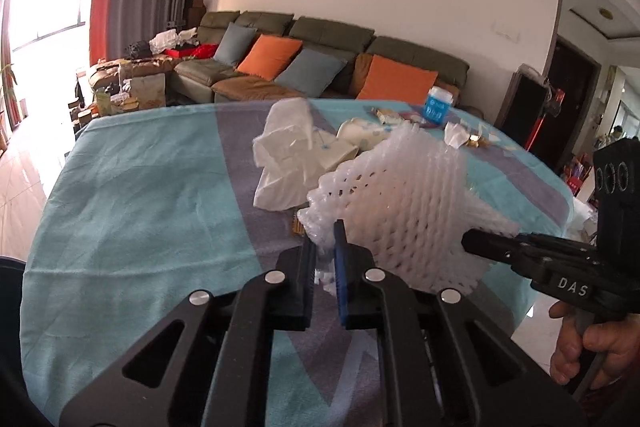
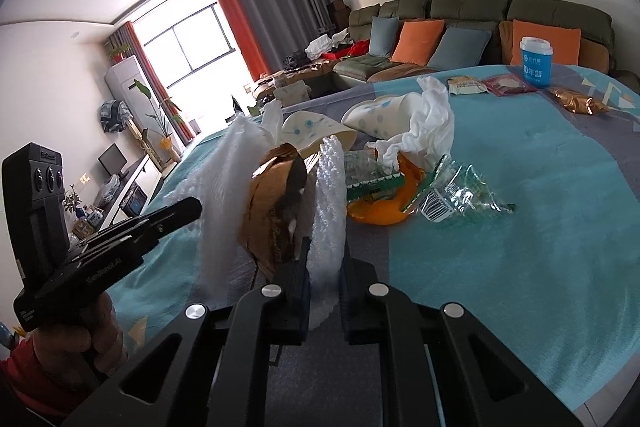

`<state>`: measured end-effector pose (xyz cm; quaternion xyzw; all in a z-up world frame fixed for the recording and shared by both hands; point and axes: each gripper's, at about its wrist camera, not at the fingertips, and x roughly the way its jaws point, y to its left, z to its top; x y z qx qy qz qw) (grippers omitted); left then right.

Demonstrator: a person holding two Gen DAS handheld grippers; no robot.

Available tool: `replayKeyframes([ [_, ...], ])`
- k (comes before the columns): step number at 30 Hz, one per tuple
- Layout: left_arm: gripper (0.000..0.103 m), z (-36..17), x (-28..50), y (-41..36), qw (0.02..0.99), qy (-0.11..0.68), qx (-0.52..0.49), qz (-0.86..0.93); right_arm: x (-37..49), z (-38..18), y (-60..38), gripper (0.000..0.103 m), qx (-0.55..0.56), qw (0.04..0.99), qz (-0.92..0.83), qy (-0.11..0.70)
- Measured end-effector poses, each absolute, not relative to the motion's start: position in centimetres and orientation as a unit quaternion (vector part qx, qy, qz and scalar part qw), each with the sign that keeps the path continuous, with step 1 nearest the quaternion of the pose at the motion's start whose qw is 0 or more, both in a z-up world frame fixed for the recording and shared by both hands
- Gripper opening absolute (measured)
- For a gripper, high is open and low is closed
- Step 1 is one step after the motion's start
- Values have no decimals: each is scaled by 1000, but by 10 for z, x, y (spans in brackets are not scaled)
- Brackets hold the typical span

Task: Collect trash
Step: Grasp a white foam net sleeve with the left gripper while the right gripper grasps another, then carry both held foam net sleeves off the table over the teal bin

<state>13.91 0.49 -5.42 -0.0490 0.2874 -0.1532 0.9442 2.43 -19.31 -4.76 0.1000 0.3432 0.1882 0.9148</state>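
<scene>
Home living room: green sectional sofa (image 1: 320, 63) with cushions at 12 o'clock, curtained window (image 2: 192, 43) at 10, cloth-covered table (image 1: 140, 187).

Left claw (image 1: 325, 259) pinching white foam net (image 1: 404, 203) above teal tablecloth (image 1: 132, 195).

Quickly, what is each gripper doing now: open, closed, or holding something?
Left gripper: closed on the white foam net.
Right gripper: closed on the same foam net.

A long green sofa (image 1: 320, 67) with orange and blue pillows sits by a white wall, near a bright window (image 2: 188, 39) with curtains.
</scene>
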Motion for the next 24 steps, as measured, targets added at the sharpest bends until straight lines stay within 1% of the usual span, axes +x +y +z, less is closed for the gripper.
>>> replayKeyframes([
  [13,8,-6,89,26,963,222,-71,-132,4,-22,-200,10,74,936,160,305],
  [24,8,29,43,67,979,173,-90,-65,-12,27,-205,10,39,961,152,227],
])
